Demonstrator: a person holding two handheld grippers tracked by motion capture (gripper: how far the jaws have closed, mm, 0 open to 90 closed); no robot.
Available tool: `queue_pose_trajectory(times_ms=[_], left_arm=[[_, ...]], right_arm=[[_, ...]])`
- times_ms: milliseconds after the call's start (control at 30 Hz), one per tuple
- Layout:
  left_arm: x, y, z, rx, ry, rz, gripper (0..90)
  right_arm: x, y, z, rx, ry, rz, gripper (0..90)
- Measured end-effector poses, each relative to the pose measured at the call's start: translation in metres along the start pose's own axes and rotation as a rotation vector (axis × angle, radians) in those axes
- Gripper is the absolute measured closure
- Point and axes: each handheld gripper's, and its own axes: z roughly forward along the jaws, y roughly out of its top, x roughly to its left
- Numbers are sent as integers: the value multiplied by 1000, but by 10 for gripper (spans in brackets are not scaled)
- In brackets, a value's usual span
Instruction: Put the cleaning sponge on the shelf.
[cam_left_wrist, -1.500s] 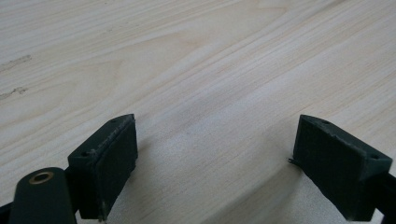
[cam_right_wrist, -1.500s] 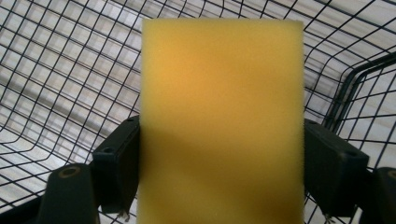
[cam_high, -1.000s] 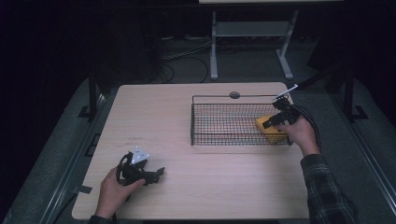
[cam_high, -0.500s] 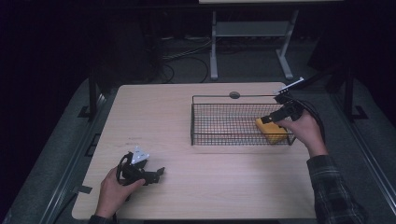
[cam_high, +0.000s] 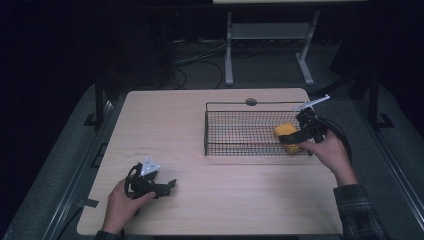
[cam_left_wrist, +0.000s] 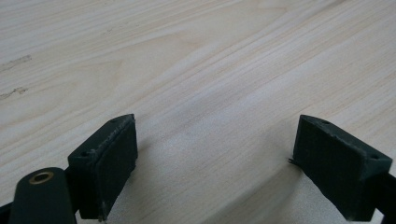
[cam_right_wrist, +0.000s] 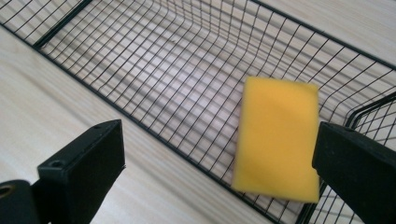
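In the basket (cam_right_wrist: 140, 65), flat yellow sponge (cam_right_wrist: 276, 137)

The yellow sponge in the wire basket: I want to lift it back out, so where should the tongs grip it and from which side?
Grip the yellow sponge across its two long edges, coming straight down from above. It lies flat on the floor of the wire basket near one end wall, so the mesh walls block a sideways approach, and its narrow width should fit between open tongs.
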Motion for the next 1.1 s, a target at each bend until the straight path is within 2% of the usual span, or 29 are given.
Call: queue_pose_trajectory(times_ms=[600,833,867,1100], left_arm=[[0,0,0,-3,1,-3,131],[0,0,0,-3,0,0,131],[0,0,0,-3,1,0,131],[0,0,0,-3,1,1,131]], right_arm=[[21,-59,-14,-105,15,-46,20],[25,-79,-10,-113,12,-55,20],[27,-87,-8,-122,11,-57,20],[29,-110,0,-146,1,-41,20]])
